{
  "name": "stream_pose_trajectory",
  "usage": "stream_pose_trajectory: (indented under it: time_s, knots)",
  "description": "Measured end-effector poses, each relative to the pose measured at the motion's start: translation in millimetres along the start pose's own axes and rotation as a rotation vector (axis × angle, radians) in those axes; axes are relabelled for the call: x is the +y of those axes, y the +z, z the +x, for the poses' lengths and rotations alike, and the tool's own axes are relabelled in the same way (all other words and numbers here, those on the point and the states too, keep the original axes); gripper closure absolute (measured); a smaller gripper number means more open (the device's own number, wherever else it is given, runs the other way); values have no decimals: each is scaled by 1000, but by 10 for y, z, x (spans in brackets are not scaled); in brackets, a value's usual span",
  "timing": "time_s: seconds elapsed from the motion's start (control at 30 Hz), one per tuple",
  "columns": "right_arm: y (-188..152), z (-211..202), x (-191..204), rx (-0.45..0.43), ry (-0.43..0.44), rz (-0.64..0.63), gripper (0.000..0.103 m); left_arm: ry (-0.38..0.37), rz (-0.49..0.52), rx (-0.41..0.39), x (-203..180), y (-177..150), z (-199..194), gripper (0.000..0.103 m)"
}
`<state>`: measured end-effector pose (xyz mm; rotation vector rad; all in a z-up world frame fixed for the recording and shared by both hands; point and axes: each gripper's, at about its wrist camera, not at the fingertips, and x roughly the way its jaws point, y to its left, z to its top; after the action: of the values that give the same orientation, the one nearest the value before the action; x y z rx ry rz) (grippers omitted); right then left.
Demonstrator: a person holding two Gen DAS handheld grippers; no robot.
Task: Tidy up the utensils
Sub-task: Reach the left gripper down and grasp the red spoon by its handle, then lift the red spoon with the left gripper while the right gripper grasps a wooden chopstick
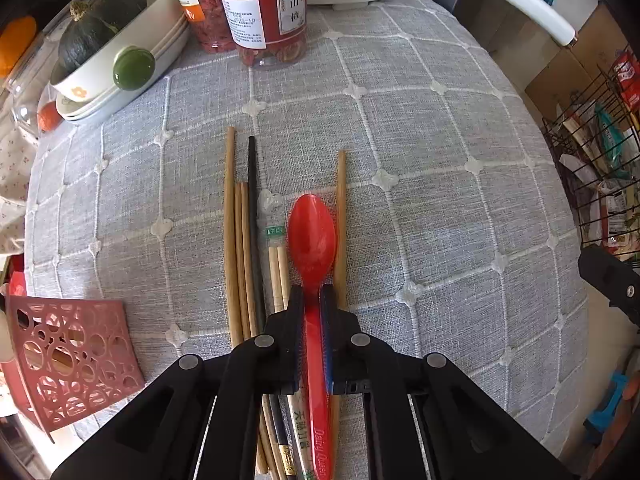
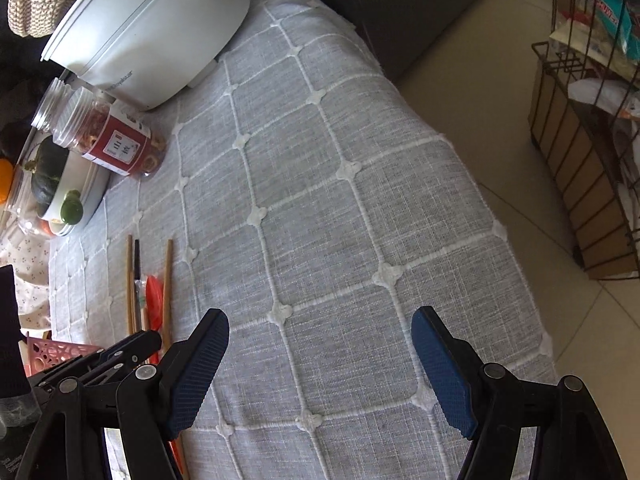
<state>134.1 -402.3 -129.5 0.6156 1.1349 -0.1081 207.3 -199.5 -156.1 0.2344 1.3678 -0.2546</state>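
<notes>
My left gripper (image 1: 311, 292) is shut on the handle of a red plastic spoon (image 1: 312, 236), its bowl pointing away over the grey checked tablecloth (image 1: 440, 200). Several wooden chopsticks (image 1: 230, 220), one black chopstick (image 1: 253, 184) and a wrapped pair (image 1: 278, 268) lie lengthwise under and left of the spoon; one more wooden chopstick (image 1: 341, 208) lies on its right. A pink perforated utensil basket (image 1: 68, 360) stands at the left. My right gripper (image 2: 320, 316) is open and empty above the cloth, right of the utensils (image 2: 154, 300).
Bowls with a dark squash (image 1: 100, 20) and two jars (image 1: 264, 12) stand at the back left. A white appliance (image 2: 148, 28) sits at the far edge. A wire rack (image 2: 592, 160) stands on the floor beyond the table's right edge.
</notes>
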Motion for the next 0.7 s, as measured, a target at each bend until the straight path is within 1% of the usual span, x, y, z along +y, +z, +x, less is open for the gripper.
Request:
stream_pose_trajectory:
  time_s: [0.03,0.1,0.17,0.23,0.3,0.37,0.43,0.53,0.6,0.7]
  knots:
    - [37,14,2,-1,0,5,23,-2,0,-1,-4,13,10,95]
    - [-60,24,-34,-3,1,8,23,-7,8,-15,6,5,-13,96]
    - [-111,71,-3,3,2,2,23,-14,14,-54,37,-38,-88,96]
    - [-74,136,48,12,2,-5,23,-32,6,-97,107,-113,-197,96]
    - [-206,32,77,13,3,-9,23,-68,-7,-142,186,-202,-346,96]
    - [-212,20,120,15,4,-15,23,-98,2,-191,243,-308,-510,96]
    - [-182,57,198,18,6,-19,23,-114,23,-240,304,-426,-681,96]
    - [-224,109,333,30,8,-36,23,-135,38,-311,424,-656,-960,96]
    - [-248,166,442,39,5,-56,23,-155,28,-350,520,-821,-1095,96]
    - [-284,277,614,57,-3,-84,23,-179,-2,-387,684,-1004,-1250,96]
